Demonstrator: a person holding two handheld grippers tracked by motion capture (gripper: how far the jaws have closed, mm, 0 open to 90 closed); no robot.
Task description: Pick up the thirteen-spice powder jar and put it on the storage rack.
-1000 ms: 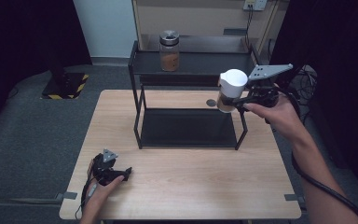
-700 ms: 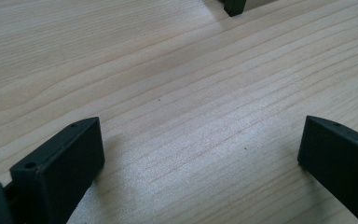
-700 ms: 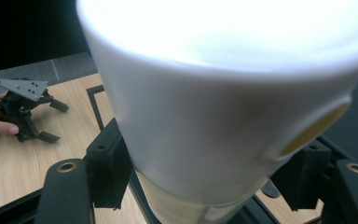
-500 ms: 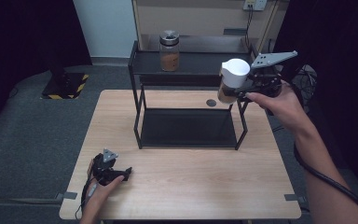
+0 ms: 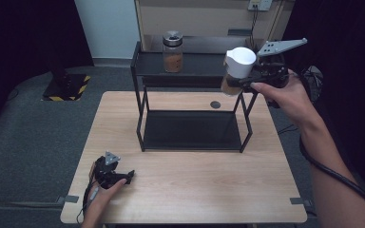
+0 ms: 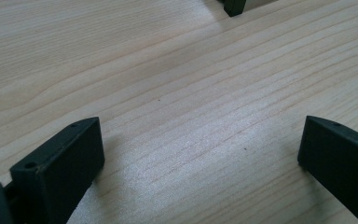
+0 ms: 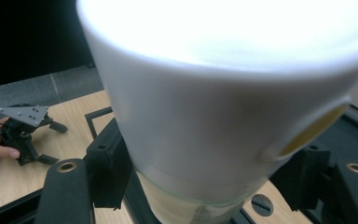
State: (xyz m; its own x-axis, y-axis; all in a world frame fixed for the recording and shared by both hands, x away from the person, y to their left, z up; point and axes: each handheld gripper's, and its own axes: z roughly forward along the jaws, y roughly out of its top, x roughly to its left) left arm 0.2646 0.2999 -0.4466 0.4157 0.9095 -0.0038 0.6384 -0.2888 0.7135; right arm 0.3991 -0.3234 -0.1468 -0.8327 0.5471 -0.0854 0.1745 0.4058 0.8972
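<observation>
A glass jar with a wide white lid [image 5: 240, 61] hangs in the air at the right end of the black rack's top shelf [image 5: 195, 70], about level with it. My right gripper [image 5: 236, 82] is shut on the jar below its lid. In the right gripper view the jar [image 7: 223, 93] is huge between the two black jaws of my right gripper [image 7: 205, 179]. My left gripper [image 5: 127, 176] lies on the wooden table [image 5: 195, 190] at its front left, held by a hand. Its jaws stand open over bare wood in the left gripper view [image 6: 200, 154].
A second jar with brown contents and a metal lid [image 5: 172, 52] stands on the top shelf toward its left. The rack's lower shelf [image 5: 192, 130] is a dark flat plate. A small dark round hole [image 5: 215, 104] marks the table behind the rack.
My right gripper has risen with the white-lidded jar, from beside the rack's right post to the height of the top shelf. The left gripper has not moved.
</observation>
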